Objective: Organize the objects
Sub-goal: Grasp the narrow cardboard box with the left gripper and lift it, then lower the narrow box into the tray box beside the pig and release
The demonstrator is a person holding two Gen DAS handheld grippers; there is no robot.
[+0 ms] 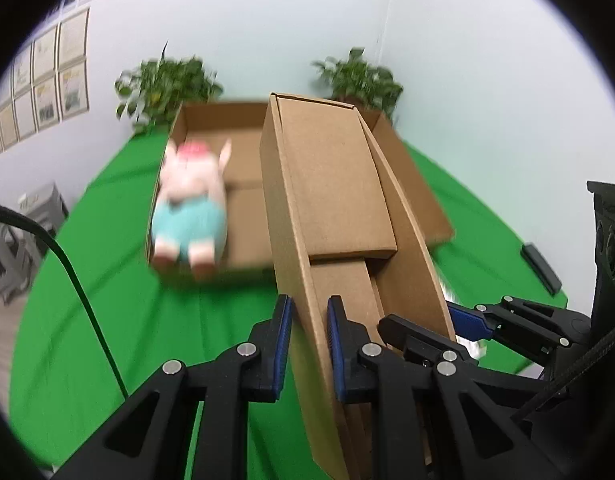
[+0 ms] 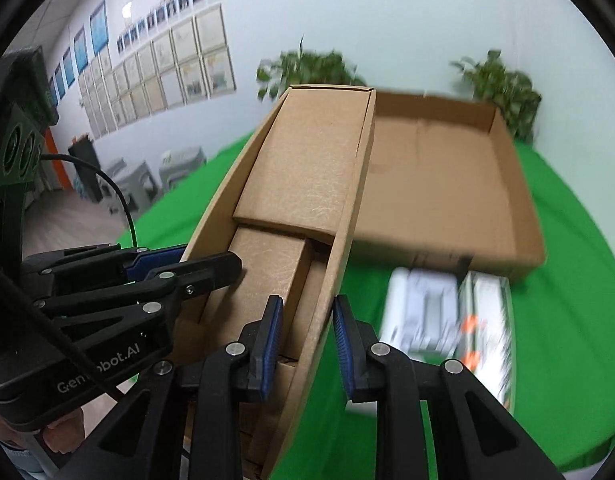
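L tongs [image 1: 307, 340] grip box [image 1: 327, 184]; pig [image 1: 191, 204] blurred.

Layout around the open tray [image 1: 419, 184]

The plush pig [image 1: 191, 208] is lying in the tray's left side; the narrow box [image 1: 331, 184] is standing before the tray; two plants [image 1: 163, 84] are sitting behind it.

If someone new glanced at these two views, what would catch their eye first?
Most likely the long cardboard box held mid-frame, the left gripper pinching one side wall and the right gripper the other. Next, the plush pig lying in the open tray on the green table.
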